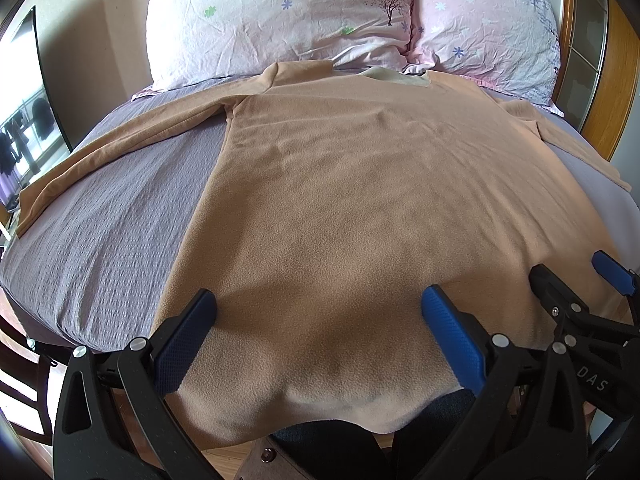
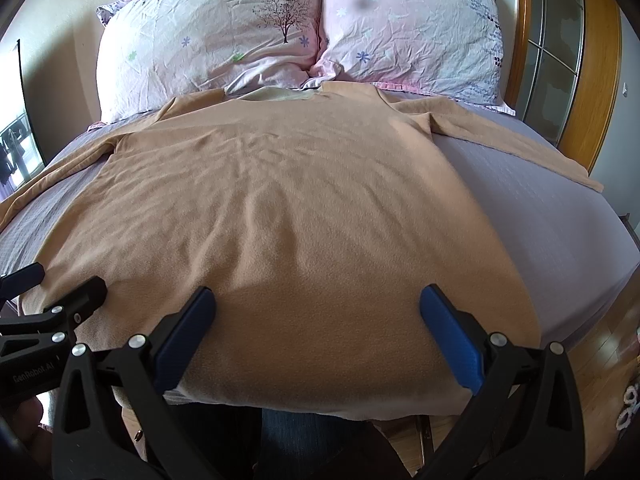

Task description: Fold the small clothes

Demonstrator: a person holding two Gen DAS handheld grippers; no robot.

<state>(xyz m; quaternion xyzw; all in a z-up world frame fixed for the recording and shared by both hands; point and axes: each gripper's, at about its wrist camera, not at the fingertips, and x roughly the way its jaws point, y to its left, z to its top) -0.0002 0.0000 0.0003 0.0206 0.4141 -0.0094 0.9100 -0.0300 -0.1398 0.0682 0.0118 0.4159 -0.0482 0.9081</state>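
A tan long-sleeved fleece top (image 1: pixel 360 184) lies flat on the bed, neck toward the pillows, both sleeves spread out sideways; it also shows in the right wrist view (image 2: pixel 288 200). Its bottom hem hangs a little over the near bed edge. My left gripper (image 1: pixel 320 304) is open, hovering over the hem's left half, holding nothing. My right gripper (image 2: pixel 318 304) is open over the hem's right half, holding nothing. The right gripper also shows at the right in the left wrist view (image 1: pixel 576 280). The left gripper shows at the left in the right wrist view (image 2: pixel 60 284).
A grey-lilac bedsheet (image 1: pixel 100 232) covers the bed. Two pink flowered pillows (image 1: pixel 280 16) (image 2: pixel 408 24) lie at the head. A wooden headboard frame (image 2: pixel 600 80) stands at the right. Wooden floor (image 2: pixel 608 360) lies at the near right. A dark chair (image 1: pixel 24 380) stands at the near left.
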